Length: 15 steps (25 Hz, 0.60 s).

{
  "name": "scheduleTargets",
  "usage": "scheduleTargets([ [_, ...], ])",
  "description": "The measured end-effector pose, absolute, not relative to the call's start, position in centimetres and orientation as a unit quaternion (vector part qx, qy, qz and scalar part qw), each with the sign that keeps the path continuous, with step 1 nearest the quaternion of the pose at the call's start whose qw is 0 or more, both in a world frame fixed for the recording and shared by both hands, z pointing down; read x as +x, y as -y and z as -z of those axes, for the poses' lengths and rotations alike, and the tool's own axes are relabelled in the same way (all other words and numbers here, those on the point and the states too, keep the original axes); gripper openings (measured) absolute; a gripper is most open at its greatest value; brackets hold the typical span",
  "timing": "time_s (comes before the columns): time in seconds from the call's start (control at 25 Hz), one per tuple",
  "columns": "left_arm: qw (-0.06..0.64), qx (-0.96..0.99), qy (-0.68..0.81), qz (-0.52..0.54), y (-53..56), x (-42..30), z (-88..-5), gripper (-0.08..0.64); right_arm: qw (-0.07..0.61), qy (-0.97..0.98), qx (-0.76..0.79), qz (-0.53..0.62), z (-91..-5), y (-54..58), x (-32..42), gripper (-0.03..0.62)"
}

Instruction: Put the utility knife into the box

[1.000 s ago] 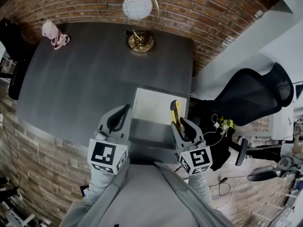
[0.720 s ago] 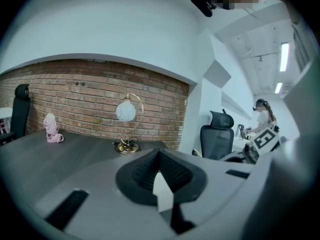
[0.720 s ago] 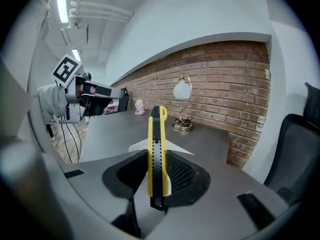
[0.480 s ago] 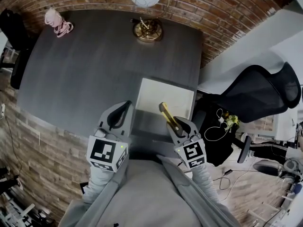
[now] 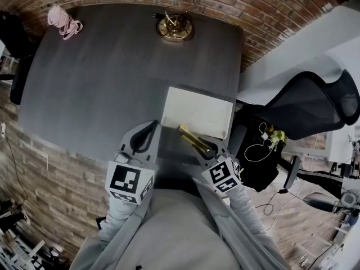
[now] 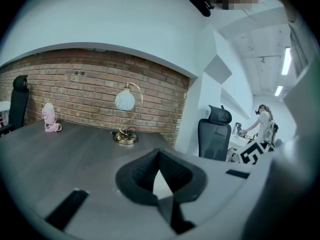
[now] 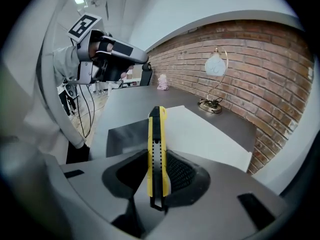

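A yellow and black utility knife [image 5: 189, 135] sticks out of my right gripper [image 5: 201, 146], which is shut on it. Its tip points up-left over the near part of the white open box [image 5: 198, 112]. In the right gripper view the knife [image 7: 156, 149] stands on edge between the jaws of the right gripper [image 7: 159, 165], with the white box [image 7: 205, 134] and its grey flap [image 7: 125, 133] just beyond. My left gripper [image 5: 143, 139] hovers left of the box by the flap, shut and holding nothing. Its pads [image 6: 140, 176] meet in the left gripper view.
The box sits at the near right corner of a dark grey table [image 5: 107, 77]. A brass lamp [image 5: 174, 26] stands at the far edge by the brick wall, a pink object [image 5: 62, 21] at the far left corner. A black office chair [image 5: 306, 108] stands right of the table.
My right gripper has swung the knife from pointing straight ahead at the box's right edge to leaning left over the box. The left gripper has hardly moved.
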<state>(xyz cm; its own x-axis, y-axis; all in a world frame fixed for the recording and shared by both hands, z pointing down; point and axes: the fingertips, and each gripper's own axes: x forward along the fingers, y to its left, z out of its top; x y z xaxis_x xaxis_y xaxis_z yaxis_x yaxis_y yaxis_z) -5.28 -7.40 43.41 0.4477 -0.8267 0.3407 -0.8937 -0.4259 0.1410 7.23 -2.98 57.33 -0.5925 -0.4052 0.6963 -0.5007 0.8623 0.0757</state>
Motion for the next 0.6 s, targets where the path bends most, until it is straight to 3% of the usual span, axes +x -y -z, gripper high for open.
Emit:
scheduleTargets([
  [0.6, 0.162, 0.840, 0.505, -0.113, 7.6, -4.7, -44.5, 0.018, 0.461, 0.873, 0.156, -0.023, -62.2, 1.7, 5.8, 0.126],
])
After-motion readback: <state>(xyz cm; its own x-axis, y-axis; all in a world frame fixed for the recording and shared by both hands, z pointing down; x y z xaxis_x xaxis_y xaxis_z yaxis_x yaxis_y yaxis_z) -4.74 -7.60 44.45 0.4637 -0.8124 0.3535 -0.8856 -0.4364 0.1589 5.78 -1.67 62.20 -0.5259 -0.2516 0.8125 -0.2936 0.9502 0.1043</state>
